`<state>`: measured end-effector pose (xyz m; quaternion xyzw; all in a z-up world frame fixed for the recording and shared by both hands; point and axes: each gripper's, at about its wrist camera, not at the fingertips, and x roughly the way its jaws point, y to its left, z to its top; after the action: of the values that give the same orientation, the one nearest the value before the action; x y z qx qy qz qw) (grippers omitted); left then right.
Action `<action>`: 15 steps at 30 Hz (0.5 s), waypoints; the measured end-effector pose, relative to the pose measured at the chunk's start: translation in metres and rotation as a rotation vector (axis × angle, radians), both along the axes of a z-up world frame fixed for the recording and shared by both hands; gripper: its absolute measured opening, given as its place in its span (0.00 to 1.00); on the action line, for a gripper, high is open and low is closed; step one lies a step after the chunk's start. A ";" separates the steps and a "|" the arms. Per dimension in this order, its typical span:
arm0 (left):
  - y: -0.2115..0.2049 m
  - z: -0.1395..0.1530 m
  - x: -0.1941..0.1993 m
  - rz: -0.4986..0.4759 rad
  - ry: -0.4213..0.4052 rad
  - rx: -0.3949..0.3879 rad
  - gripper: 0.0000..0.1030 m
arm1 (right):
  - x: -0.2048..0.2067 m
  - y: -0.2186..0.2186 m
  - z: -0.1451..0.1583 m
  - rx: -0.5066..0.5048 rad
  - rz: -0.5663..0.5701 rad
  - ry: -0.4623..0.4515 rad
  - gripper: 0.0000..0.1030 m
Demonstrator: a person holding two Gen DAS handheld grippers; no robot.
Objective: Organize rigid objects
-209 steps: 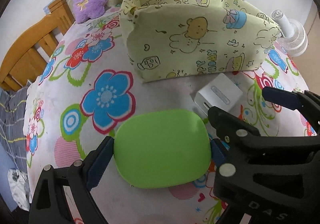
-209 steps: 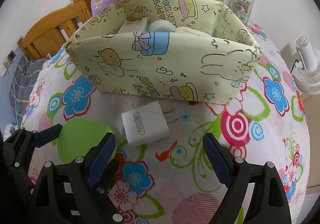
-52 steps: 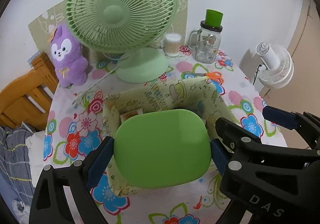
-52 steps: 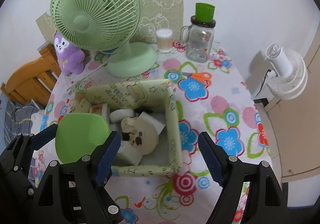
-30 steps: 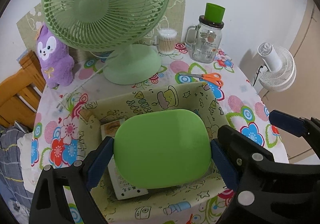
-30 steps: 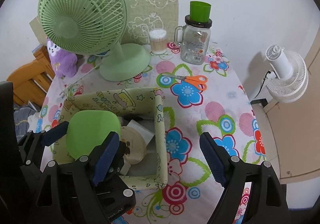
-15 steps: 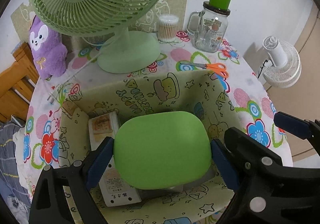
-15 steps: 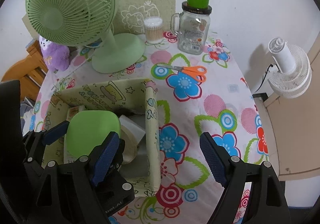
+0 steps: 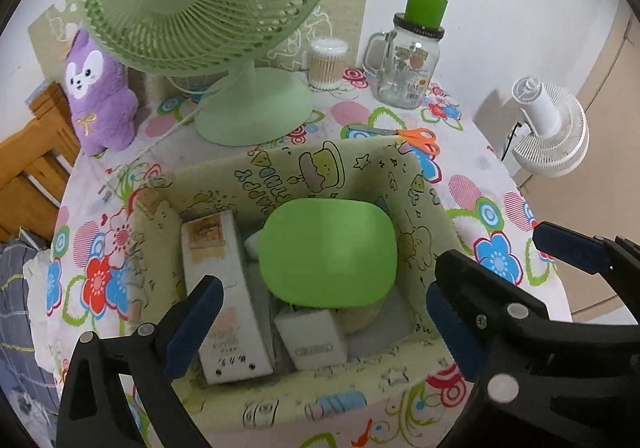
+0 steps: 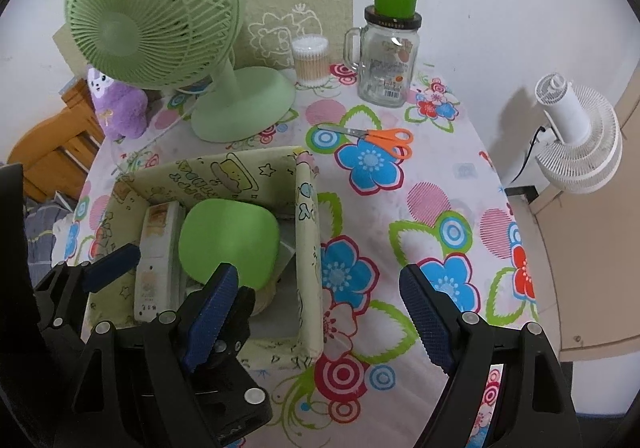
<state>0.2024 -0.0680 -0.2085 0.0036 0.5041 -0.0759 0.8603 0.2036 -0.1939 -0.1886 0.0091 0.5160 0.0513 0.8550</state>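
- The left hand-held gripper (image 9: 320, 322) hangs over the near end of the patterned box (image 9: 424, 184), its jaws spread wide and gripping nothing. They have just been opening, and the green case (image 9: 327, 253) now lies free between and beyond the pads.
- The right hand-held gripper (image 10: 320, 310) is partly open and empty, over the counter (image 10: 448, 184) just beside the box's right wall.
- The green case rests inside the box on top of the white charger (image 9: 312, 336) and a round thing I cannot identify. Its long axis runs across the jaws, and the left hand is the nearer one.
- Half a second ago the case sat clamped between the left pads; now both pads stand clear of it.
- Beyond the box stand the scissors (image 9: 404, 136), a green fan (image 9: 224, 8) and a jar (image 9: 408, 64).
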 end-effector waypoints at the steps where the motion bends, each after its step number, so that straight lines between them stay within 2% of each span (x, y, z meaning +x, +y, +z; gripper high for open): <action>1: 0.001 0.003 -0.003 0.001 -0.006 0.002 1.00 | -0.003 0.000 0.003 0.000 -0.001 -0.005 0.83; 15: 0.016 0.050 -0.058 0.015 -0.087 0.024 1.00 | -0.051 0.008 0.040 0.018 -0.006 -0.089 0.86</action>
<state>0.1439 -0.0522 -0.1582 0.0134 0.4672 -0.0632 0.8818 0.1530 -0.1864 -0.1481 0.0163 0.4767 0.0536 0.8773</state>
